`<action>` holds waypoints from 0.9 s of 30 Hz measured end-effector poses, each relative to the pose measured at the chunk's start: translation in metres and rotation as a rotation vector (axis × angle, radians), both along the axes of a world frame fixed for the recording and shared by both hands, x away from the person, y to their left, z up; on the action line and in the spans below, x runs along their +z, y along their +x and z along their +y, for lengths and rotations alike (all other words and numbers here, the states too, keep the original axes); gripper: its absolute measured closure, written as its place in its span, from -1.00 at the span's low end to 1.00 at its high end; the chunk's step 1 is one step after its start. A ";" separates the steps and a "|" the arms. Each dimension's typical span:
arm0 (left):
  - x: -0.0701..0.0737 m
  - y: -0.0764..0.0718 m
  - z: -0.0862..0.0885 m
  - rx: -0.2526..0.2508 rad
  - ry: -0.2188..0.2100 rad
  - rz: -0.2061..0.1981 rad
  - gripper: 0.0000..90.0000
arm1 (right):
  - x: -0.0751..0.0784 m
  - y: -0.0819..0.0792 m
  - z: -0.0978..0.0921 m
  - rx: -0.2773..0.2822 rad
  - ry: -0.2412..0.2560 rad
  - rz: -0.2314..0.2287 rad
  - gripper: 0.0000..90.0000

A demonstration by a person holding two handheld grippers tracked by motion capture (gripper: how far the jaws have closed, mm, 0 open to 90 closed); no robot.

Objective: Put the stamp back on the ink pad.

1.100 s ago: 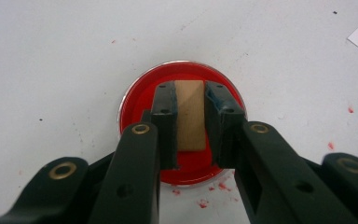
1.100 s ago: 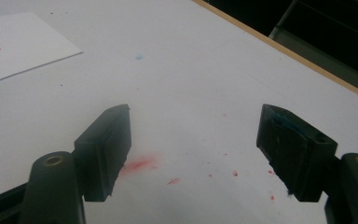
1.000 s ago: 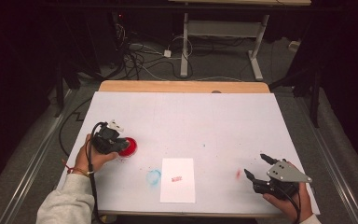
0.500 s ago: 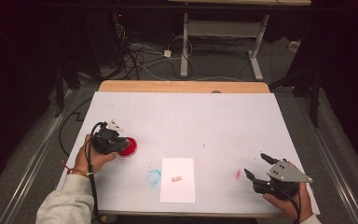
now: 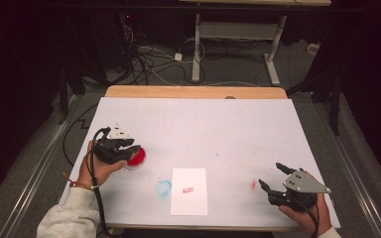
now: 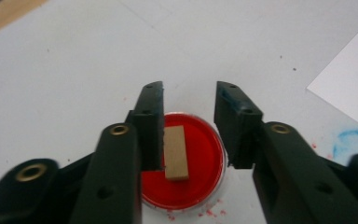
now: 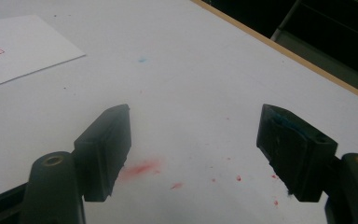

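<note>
— Dark floor and tangled cables lie behind a white-covered table (image 5: 238, 129) with a wooden far edge. What is on it?

— A round red ink pad (image 6: 193, 161) at the left, glossy, with a small pale wooden stamp block (image 6: 175, 152) lying on it.

— And the left gripper (image 6: 189, 123)?

— Its jaws are parted either side of the block; one touches it, with no grip. A white paper sheet (image 5: 189, 191) lies just beside.

— The right gripper (image 7: 193, 154)?

— Spread wide, empty, over faint red smudges (image 7: 140, 169).
</note>
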State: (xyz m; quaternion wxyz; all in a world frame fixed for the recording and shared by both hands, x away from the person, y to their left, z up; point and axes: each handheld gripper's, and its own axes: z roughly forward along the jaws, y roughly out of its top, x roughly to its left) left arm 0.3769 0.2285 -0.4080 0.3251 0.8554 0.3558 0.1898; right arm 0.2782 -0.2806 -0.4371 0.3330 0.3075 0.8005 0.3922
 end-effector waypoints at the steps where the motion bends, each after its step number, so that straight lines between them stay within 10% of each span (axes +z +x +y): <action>1: 0.001 -0.001 -0.001 0.004 -0.005 -0.007 0.31 | 0.000 0.000 0.000 -0.001 0.000 -0.001 -0.41; 16: 0.015 -0.016 -0.015 0.023 -0.111 -0.218 -0.54 | 0.000 -0.001 -0.001 -0.003 0.002 -0.005 -0.41; 27: 0.011 -0.027 -0.028 -0.036 -0.097 -0.307 -0.63 | 0.001 -0.001 0.000 0.000 0.005 -0.010 -0.41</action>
